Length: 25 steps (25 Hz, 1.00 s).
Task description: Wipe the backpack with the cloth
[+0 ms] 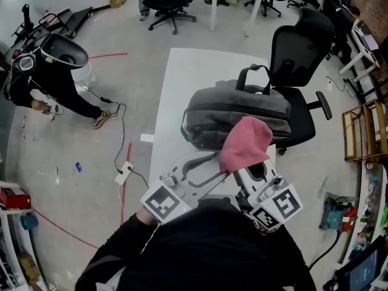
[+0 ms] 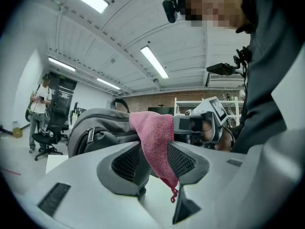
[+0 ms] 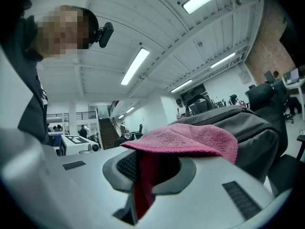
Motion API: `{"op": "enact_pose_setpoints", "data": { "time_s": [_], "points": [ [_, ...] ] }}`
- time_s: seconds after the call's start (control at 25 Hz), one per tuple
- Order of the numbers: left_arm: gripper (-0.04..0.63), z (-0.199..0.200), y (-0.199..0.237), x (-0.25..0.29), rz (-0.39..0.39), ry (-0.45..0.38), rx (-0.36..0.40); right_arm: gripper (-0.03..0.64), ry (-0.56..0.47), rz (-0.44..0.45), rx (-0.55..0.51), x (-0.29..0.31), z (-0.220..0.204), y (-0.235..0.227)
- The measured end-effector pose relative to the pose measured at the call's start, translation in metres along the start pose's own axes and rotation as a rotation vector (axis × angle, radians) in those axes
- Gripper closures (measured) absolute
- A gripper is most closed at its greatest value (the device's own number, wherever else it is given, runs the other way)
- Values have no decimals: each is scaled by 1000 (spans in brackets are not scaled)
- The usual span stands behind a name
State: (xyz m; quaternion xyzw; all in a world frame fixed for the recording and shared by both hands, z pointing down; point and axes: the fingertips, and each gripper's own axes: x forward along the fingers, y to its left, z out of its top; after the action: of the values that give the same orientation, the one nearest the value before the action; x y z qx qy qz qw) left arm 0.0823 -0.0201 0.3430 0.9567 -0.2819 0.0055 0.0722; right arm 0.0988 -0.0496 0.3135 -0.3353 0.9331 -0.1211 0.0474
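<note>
A grey backpack lies on its side on the white table, handle toward the far edge. My right gripper is shut on a pink cloth, which drapes over its jaws just in front of the backpack's near side. In the right gripper view the cloth covers my right gripper, with the backpack behind. My left gripper stands open beside it. In the left gripper view the cloth hangs in the gap of my left gripper, with the right gripper holding it from the right.
A black office chair stands against the table's far right side. A person crouches on the floor at the left, near cables and a power strip. Shelves line the right wall.
</note>
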Motion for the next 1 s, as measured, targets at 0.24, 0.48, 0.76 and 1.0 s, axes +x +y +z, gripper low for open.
{"op": "enact_pose_setpoints", "data": {
  "time_s": [0.24,0.48,0.76,1.0],
  "points": [
    [399,-15,-5,-1,4,82,-36,566,-21,137,118,-10,0,19],
    [399,-38,-7,15,-47,120,-110,566,-57,113,23,-39,22,11],
    [399,-61,-40,32,-83,153,-52,566,-270,-171,-37,-166,70,-56],
    [399,-73,-71,54,-144,201,-24,566,-174,-375,-11,-203,17,-88]
  ]
}}
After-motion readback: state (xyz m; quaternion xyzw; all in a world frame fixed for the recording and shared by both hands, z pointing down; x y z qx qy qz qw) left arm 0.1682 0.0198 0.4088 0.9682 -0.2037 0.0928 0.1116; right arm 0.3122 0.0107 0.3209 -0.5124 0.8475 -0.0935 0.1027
